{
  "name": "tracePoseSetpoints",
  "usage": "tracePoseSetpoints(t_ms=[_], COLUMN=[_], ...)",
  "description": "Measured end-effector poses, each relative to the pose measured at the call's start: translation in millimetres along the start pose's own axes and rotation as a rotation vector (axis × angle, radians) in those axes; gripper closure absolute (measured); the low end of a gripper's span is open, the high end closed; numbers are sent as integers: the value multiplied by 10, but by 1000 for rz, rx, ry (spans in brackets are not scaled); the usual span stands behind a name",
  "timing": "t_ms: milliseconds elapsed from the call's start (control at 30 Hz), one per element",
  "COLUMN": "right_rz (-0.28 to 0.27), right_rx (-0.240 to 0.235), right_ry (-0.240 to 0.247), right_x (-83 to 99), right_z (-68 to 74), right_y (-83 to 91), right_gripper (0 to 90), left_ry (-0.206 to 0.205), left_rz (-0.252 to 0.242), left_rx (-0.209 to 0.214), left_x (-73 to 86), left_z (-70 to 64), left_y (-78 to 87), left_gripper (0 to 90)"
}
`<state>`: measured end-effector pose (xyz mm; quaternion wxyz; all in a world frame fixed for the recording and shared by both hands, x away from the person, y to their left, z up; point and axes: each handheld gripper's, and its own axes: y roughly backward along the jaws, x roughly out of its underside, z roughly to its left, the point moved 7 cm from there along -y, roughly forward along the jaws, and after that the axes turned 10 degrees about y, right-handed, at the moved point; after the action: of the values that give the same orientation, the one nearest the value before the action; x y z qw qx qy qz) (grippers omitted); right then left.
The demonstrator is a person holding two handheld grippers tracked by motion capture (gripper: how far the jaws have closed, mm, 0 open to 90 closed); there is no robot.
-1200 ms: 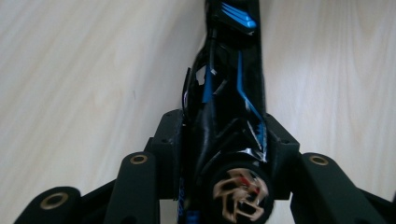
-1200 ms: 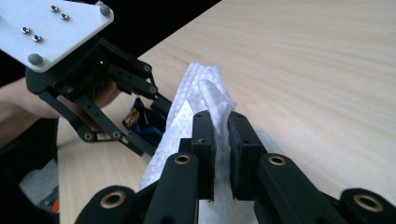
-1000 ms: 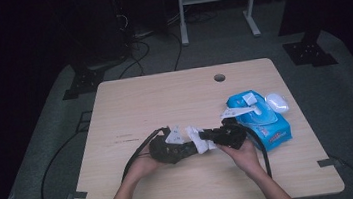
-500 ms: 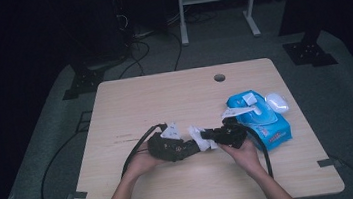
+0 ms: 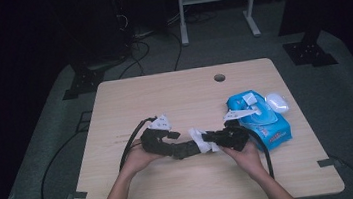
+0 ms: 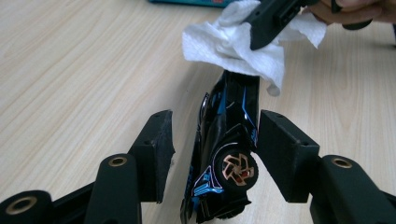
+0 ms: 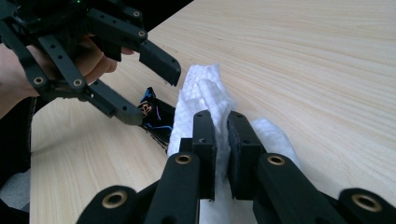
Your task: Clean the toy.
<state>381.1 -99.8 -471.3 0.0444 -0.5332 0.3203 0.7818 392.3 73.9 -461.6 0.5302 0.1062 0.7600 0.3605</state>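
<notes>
Pale wood-grain table (image 5: 175,104) bears, at its right, a blue soft pack of wet wipes (image 5: 262,120) with a white flap. Near the front edge, the left gripper (image 6: 212,149) stands with jaws wide about a black toy car with blue trim and a copper-spoked wheel (image 6: 229,154), apparently loose rather than clamped. The right gripper (image 7: 222,154), jaws closed on a crumpled white wipe (image 7: 205,93), lays it over the car's far end. Step in hand: wiping the car; next, a firmer left grip seems needed. The car's nose lies hidden beneath the wipe.
</notes>
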Motion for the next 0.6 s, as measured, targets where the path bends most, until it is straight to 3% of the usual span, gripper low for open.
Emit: tracePoseSetpoints(t_ms=[100, 200, 400, 600], right_rz=[-5, -10, -13, 8], right_rx=[-1, -1, -6, -16], right_ry=[-3, -2, -13, 5], right_x=[7, 9, 20, 39], right_z=[4, -1, 8, 50], right_y=[6, 4, 13, 50], right_gripper=[822, 823, 823, 823], left_ry=[21, 17, 78, 79], left_rz=[-30, 5, 0, -6], left_rx=[3, -29, 32, 44], left_x=[-32, -11, 32, 66], left_z=[27, 62, 72, 28], left_y=[44, 26, -1, 8], left_gripper=[457, 456, 468, 466])
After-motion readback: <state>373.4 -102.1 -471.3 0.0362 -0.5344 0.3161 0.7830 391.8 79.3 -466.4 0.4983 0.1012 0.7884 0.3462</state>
